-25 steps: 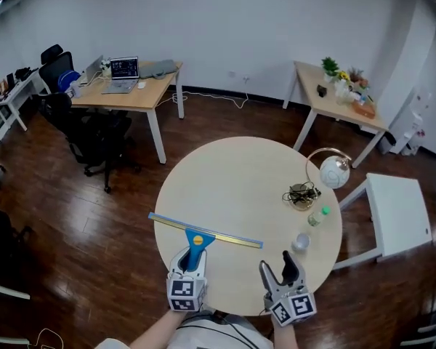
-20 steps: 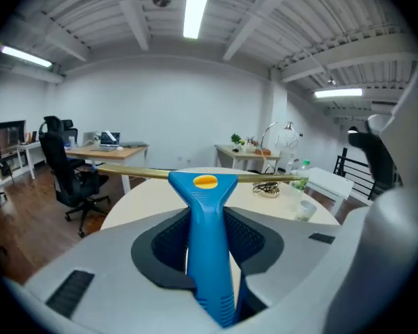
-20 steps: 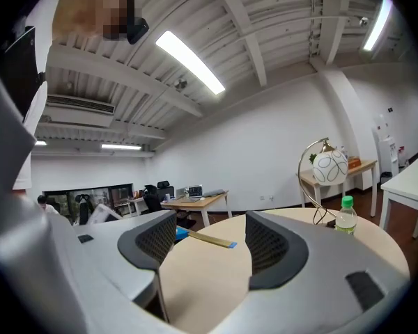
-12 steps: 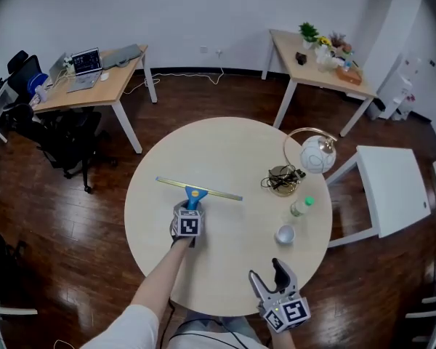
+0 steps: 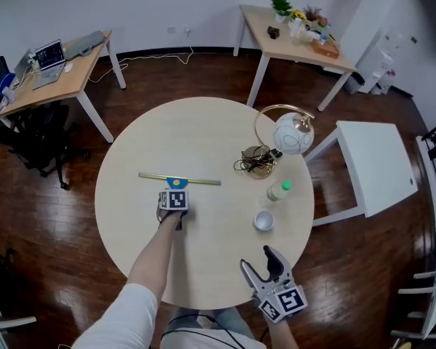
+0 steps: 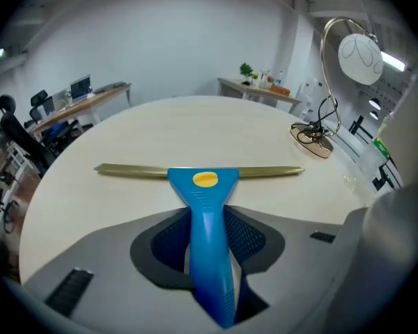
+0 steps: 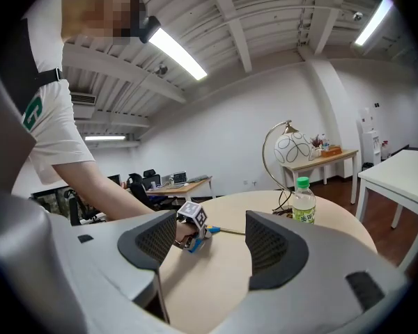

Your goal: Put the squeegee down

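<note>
Blue squeegee lies flat on the round wooden table, toward 10 o'clock. Only the left gripper view shows jaws opening slightly round its handle. The right gripper gapes empty at 5 o'clock.

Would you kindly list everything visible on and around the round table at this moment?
Round table: one, pale wood, middle of the room.
Squeegee: one, blue handle with brass-coloured blade, blade on the table, left of centre.
Lamp: one, white globe on gold arc, table's right side.
Cables: one coil, dark, by the lamp's base.
Bottle: one, clear with green cap, nearer than the cables.
Cup: one, white, beside the bottle.
Side table: one, white, right of the round table.
Laptop desk: one, wood, far left.
Plant desk: one, wood, far right.
Left gripper: one, grey, closed on the Squeegee's handle.
Right gripper: one, grey, open, empty.
</note>
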The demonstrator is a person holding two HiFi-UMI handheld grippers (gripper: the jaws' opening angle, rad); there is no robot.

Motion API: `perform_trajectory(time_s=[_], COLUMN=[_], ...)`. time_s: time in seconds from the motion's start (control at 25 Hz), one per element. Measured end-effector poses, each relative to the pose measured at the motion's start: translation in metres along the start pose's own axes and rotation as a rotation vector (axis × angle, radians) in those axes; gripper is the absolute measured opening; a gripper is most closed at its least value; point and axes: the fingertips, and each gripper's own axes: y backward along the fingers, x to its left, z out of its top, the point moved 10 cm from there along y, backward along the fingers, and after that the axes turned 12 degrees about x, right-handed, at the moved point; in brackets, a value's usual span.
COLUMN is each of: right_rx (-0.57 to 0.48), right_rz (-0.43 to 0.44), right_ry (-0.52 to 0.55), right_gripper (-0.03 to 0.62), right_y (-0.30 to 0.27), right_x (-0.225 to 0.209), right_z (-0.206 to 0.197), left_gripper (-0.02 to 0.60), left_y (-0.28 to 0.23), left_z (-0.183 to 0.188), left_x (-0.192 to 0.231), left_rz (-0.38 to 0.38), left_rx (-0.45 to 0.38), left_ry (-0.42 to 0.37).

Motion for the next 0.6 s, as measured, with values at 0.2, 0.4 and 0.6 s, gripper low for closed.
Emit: perform_trajectory(time_s=[0.2,0.4,0.6], right_rx=[-0.018,-0.085,-0.188], right_rz=[0.017,0.086,0.140], right_ry=[-0.013,0.016,0.040], right_gripper=[0.316,0.317,0.316], right_y=[-0.004,-0.013,-0.016], right_x=[0.001,0.018,0.041], right_z=[0.006,0.033,0.066], left_gripper=[0.255,0.313,0.356], left_y=[0.018,0.128,0.271], left_z=[0.000,-0.009,-0.050], left_x=[0.002,0.019,0.019], left_rz=[-0.032,-0.041,-0.177], left_rx=[-0.017,-0.218,-0.552], left_ry=[-0.071,-0.080,-0.035])
